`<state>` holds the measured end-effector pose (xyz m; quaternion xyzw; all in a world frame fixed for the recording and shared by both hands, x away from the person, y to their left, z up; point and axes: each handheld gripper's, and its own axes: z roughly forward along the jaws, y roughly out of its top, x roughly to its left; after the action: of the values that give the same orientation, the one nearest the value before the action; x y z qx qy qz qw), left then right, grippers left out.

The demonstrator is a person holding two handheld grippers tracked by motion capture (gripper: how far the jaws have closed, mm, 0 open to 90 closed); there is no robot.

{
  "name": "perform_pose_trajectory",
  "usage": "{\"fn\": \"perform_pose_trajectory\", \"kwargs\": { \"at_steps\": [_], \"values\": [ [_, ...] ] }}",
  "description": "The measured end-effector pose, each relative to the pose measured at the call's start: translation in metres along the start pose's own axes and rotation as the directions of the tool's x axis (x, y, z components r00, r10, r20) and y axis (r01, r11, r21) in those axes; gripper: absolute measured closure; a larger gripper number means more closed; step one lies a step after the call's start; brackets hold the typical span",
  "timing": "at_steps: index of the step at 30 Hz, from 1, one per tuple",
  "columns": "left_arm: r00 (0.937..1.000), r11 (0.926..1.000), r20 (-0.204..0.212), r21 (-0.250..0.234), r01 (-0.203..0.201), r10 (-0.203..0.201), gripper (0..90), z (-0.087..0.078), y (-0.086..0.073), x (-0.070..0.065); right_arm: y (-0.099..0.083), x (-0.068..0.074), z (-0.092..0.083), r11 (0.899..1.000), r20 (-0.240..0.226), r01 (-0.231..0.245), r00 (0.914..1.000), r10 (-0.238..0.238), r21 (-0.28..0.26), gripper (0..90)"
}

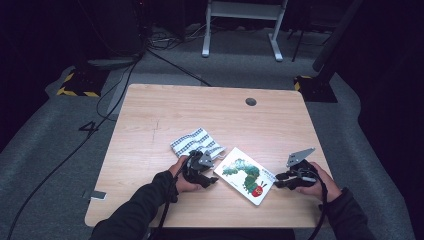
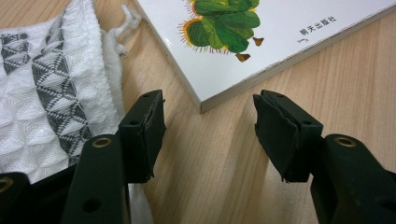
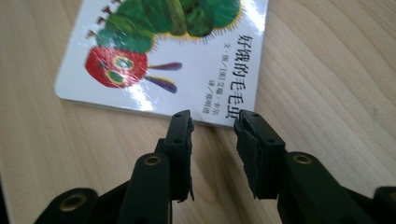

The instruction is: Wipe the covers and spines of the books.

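One caterpillar picture book [image 1: 246,173] lies flat on the bench [image 1: 150,115], long axis diagonal, between two hand-held grippers: left hand-held gripper [image 2: 208,130] spread, right hand-held gripper [image 3: 214,140] narrowly apart, both empty. One patterned cloth [image 1: 195,142] beside.

The person wears dark long sleeves [image 1: 135,210] on both forearms, reaching down to the wrists. Each hand carries a black claw: the left claw [image 1: 216,179] and the right claw [image 1: 276,177] both bear a grey three-cornered plate [image 1: 300,156] on top, and a black cable [image 1: 165,220] trails from each towards the near edge. Close up, the left claw's fingers [image 2: 147,135] are flat black blocks with worn, ragged pads, fixed to black arms with brass-ringed holes [image 2: 101,142]; the right claw's fingers [image 3: 180,149] look alike.
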<state>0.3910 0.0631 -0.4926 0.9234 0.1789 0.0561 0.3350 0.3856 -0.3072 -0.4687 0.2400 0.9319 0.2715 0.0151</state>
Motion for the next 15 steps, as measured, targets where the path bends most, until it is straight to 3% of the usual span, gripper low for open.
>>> {"fn": "perform_pose_trajectory", "kwargs": {
  "at_steps": [9,15],
  "values": [
    [1.0,1.0,0.001,-0.006,-0.001,0.001,42.5,0.0009,0.0002,-0.0006,0.0003,0.0001,0.0021,0.997,0.046,0.01,0.9989,-0.014,0.08,68.7],
    [0.9999,0.9998,0.008,-0.016,-0.008,0.008,43.2,0.0029,0.0015,-0.0028,0.0065,0.0055,0.0048,0.991,0.066,0.063,0.9953,-0.071,0.115,74.2]
  ]
}}
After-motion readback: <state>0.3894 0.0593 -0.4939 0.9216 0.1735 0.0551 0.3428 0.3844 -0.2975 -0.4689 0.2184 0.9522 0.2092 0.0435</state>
